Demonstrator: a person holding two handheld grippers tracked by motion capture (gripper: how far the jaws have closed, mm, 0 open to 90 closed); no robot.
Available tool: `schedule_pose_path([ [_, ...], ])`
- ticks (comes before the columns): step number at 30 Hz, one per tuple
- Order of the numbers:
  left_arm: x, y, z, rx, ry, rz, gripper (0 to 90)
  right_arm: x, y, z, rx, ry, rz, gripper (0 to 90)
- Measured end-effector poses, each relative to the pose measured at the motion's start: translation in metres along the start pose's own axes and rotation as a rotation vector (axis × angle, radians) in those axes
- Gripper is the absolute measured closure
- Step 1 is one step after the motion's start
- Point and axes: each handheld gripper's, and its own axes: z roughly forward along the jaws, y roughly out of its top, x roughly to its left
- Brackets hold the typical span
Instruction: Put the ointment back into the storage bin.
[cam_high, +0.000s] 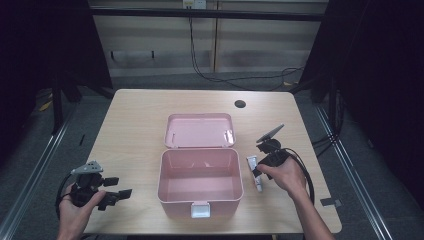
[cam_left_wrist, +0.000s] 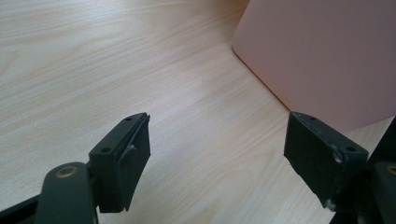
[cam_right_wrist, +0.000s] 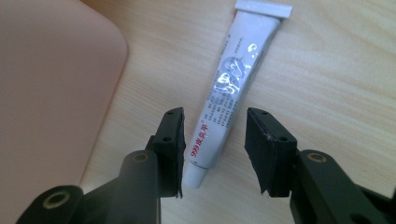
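A white tube (cam_high: 252, 161) with printed text lies flat on the wooden table, just right of an open pink box (cam_high: 165, 180). My right gripper (cam_high: 259, 172) reaches down over the tube. In the right gripper view the tube (cam_right_wrist: 231, 88) lies lengthwise between the jaws of that gripper (cam_right_wrist: 215, 122), cap end nearest the camera. The left pad sits at the tube's edge and the right pad stands clear of it, so nothing is pinched. The left gripper (cam_high: 120, 188) rests near the table's front left corner. Its jaws (cam_left_wrist: 217, 140) are spread wide over bare wood.
The box's lid (cam_high: 200, 130) lies hinged back behind it, and a white latch (cam_high: 199, 210) hangs on its front wall. The box wall (cam_left_wrist: 322, 56) rises ahead of the left gripper, and also (cam_right_wrist: 46, 93) left of the tube. A dark hole (cam_high: 240, 104) marks the far tabletop.
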Motion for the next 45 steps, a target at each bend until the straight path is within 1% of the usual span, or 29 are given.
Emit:
schedule_pose_path([
  [3,0.000,0.000,0.000,0.006,-0.004,0.003,22.6,0.001,0.003,0.004,0.027,-0.006,0.001,59.5],
  [7,0.000,0.000,0.000,0.005,-0.001,0.002,22.6,0.002,0.005,0.007,0.041,-0.006,0.001,60.8],
  [8,0.000,0.000,0.001,0.005,-0.003,-0.001,22.6,0.003,0.007,0.011,0.059,-0.020,0.003,61.2],
  [9,0.000,0.000,0.001,0.005,-0.003,-0.001,22.6,0.003,0.008,0.013,0.063,-0.028,0.003,61.2],
  [12,0.000,0.000,0.001,0.005,-0.003,-0.001,22.6,0.004,0.011,0.018,0.085,-0.039,0.011,61.2],
  [14,0.000,0.000,0.001,0.006,0.000,-0.001,22.7,0.005,0.012,0.020,0.086,-0.045,0.008,61.2],
  [15,0.000,0.000,0.001,0.006,0.000,-0.001,22.7,0.005,0.012,0.021,0.096,-0.051,0.003,61.2],
  [17,0.000,0.000,0.001,0.006,-0.003,0.000,22.6,0.006,0.013,0.024,0.098,-0.057,0.010,61.3],
  [21,0.000,0.000,0.001,0.006,-0.002,-0.001,22.7,0.007,0.014,0.026,0.111,-0.069,0.007,62.0],
  [25,0.000,0.000,0.001,0.006,-0.002,-0.001,22.6,0.008,0.015,0.029,0.122,-0.084,0.007,65.1],
  [29,0.000,0.000,0.001,0.006,-0.002,0.000,22.6,0.009,0.016,0.031,0.119,-0.092,0.003,68.1],
  [32,0.000,0.000,0.001,0.005,-0.003,-0.001,22.7,0.009,0.017,0.031,0.129,-0.096,0.002,68.1],
  [36,0.000,0.000,0.001,0.006,-0.003,-0.001,22.7,0.011,0.018,0.033,0.132,-0.103,-0.009,68.0],
  [38,0.000,0.000,0.001,0.006,-0.003,0.000,22.6,0.011,0.018,0.034,0.136,-0.102,-0.032,67.9],
  [40,0.000,0.000,0.000,0.006,-0.002,0.002,22.6,0.011,0.018,0.034,0.137,-0.102,-0.038,67.9],
  [41,0.000,0.000,0.000,0.008,-0.004,0.002,22.6,0.011,0.018,0.035,0.134,-0.102,-0.049,68.0],
  [43,0.000,0.000,0.000,0.007,-0.001,0.001,22.7,0.011,0.018,0.036,0.135,-0.102,-0.052,68.0],
  [45,0.000,0.000,0.001,0.006,-0.001,0.001,22.6,0.012,0.018,0.036,0.137,-0.111,-0.064,68.6],
])
